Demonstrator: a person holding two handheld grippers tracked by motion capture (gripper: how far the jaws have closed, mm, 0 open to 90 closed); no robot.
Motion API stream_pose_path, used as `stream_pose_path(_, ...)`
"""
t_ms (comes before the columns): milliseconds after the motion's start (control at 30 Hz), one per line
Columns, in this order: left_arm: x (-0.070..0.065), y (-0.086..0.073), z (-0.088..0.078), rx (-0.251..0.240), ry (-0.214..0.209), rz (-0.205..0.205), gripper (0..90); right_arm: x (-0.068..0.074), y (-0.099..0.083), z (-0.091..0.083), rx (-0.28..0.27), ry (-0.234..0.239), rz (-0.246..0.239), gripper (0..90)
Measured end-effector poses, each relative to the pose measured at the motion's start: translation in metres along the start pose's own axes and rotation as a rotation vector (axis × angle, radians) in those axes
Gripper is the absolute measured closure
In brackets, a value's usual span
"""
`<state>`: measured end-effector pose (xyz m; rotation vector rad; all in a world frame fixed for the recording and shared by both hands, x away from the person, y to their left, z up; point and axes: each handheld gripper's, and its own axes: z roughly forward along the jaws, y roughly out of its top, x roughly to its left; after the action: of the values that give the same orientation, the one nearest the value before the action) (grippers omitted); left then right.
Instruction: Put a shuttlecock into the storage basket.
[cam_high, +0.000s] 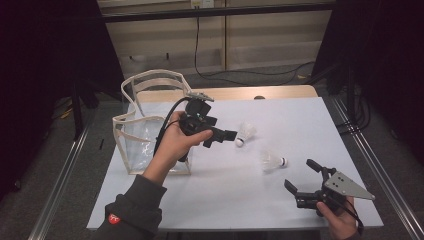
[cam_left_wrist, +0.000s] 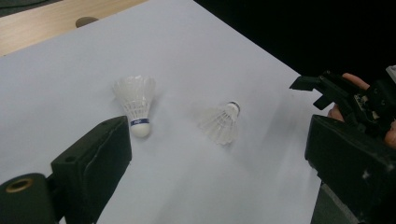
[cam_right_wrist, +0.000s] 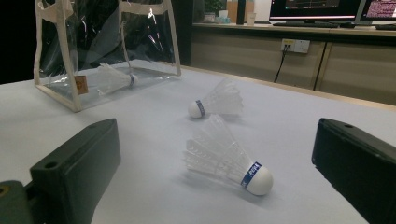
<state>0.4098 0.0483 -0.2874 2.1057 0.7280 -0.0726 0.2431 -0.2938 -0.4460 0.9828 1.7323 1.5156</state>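
White feathers mark the two shuttlecocks lying on the pale grey table (cam_high: 225, 200), each with a rounded white cork tip and a blue band. The farther white feather shuttlecock (cam_high: 245, 133) lies just beyond the left tool (cam_high: 226, 137), which a hand (cam_high: 172, 145) holds raised above the table with its black jaws spread wide and nothing between them; in the left gripper view this shuttlecock (cam_left_wrist: 135, 105) lies with its cork toward the camera, close to the left jaw. The nearer white feather shuttlecock (cam_high: 272, 161) lies on its side a little apart from the first, between the two tools, cork pointing toward the table's right edge. The right tool (cam_high: 302, 177) sits low near the front right corner, held by a hand (cam_high: 340, 222), jaws wide apart and empty; in the right gripper view the nearer shuttlecock (cam_right_wrist: 226, 158) lies between those jaws' lines but ahead of them, untouched. At the table's left side stands a clear plastic tote bag with cream fabric trim (cam_high: 145, 107), and the right gripper view shows a third feather shuttlecock (cam_right_wrist: 112, 78) lying inside it.
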Motion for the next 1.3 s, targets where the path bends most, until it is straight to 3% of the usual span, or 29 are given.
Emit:
stream_pose_path(1000,-0.002,-0.023,0.032,-0.003,-0.046,-0.008,5.9,0.000,0.000,-0.002,0.004,-0.006,-0.007,1.2)
stream_pose_path(1300,-0.003,-0.028,0.038,0.002,-0.057,0.025,5.4,0.000,0.001,-0.002,0.003,-0.007,-0.008,1.1)
